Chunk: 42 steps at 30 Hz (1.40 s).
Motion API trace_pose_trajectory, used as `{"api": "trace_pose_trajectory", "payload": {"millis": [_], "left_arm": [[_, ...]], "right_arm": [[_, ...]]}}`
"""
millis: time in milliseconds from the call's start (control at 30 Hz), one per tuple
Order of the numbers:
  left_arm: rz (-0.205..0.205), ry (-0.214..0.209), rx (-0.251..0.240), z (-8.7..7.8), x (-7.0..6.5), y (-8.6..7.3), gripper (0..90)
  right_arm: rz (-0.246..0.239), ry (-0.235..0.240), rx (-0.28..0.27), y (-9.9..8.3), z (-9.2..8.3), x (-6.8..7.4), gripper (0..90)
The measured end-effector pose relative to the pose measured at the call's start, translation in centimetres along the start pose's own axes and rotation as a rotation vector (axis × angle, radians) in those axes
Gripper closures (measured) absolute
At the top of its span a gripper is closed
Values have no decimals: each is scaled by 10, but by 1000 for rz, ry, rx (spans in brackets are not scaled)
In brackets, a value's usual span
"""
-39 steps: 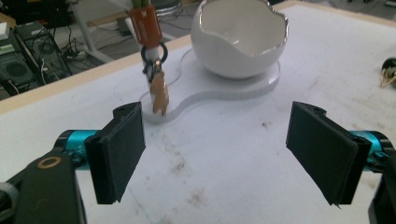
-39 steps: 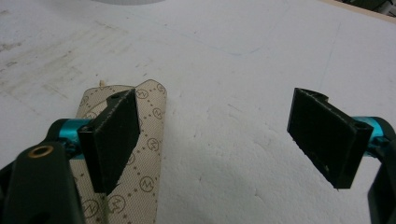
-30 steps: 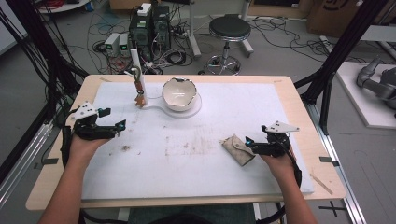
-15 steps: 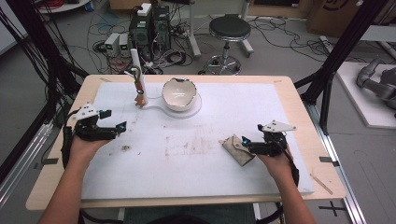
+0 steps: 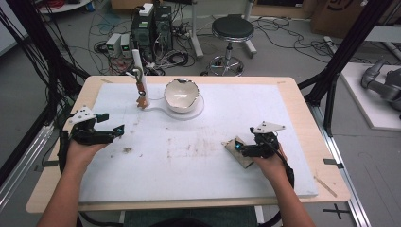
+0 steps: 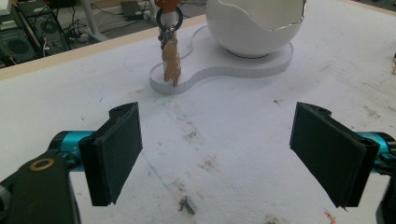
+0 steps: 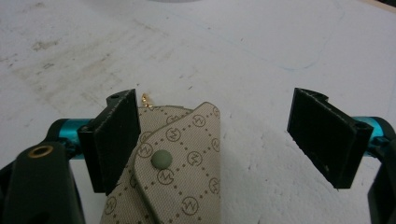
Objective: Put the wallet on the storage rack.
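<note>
the right gripper (image 5: 236, 147) sits over the right half of the white table mat (image 5: 283, 113), its jaws spread wide and gripping nothing. in the right gripper view a beige monogrammed pouch (image 7: 175, 172) with a round green snap lies flat on the mat between those jaws, its left edge just against the left jaw and a clear gap to the right one; a small gold clasp (image 7: 146, 100) pokes out at its top corner. from the high view the pouch (image 5: 242, 156) lies partly under the gripper's front end

the left gripper (image 5: 113, 124) hovers near the mat's left edge, jaws equally wide apart and empty, with stained bare mat between them in the left gripper view. ahead of it a cracked-egg-shaped white bowl (image 6: 257, 25) stands on a white base (image 6: 224, 67), and on the base's small end a bunch of keys (image 6: 170, 60) hangs from a post (image 5: 138, 75). both grippers are well apart from each other
</note>
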<state>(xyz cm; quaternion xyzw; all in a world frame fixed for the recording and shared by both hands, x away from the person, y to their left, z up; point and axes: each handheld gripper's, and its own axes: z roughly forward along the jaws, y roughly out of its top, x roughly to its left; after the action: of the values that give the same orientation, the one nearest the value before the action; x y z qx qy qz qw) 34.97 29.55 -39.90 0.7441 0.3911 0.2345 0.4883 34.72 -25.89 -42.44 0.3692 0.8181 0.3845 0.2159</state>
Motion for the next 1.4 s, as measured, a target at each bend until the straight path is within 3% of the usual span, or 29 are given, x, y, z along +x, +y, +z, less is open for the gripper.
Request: {"api": "trace_pose_trajectory", "payload": {"millis": [300, 567, 667, 767, 900, 1100, 1400], "left_arm": [[2, -6, 0, 1, -2, 1, 169], [0, -5, 4, 2, -1, 0, 169], [1, -5, 4, 2, -1, 0, 169], [0, -5, 5, 1, -1, 0, 169], [3, -4, 8, 2, 0, 0, 169], [3, -2, 11, 2, 0, -1, 169], [-2, 0, 8, 2, 1, -1, 169]], "right_arm": [[-11, 25, 80, -2, 12, 8, 173], [-13, 43, 110, -2, 17, 12, 173], [-36, 45, 167, -4, 23, 15, 173], [-27, 51, 211, -6, 27, 15, 173], [3, 61, 213, -7, 27, 13, 182], [4, 80, 210, -6, 24, 13, 324], [15, 114, 205, -4, 23, 9, 366]]}}
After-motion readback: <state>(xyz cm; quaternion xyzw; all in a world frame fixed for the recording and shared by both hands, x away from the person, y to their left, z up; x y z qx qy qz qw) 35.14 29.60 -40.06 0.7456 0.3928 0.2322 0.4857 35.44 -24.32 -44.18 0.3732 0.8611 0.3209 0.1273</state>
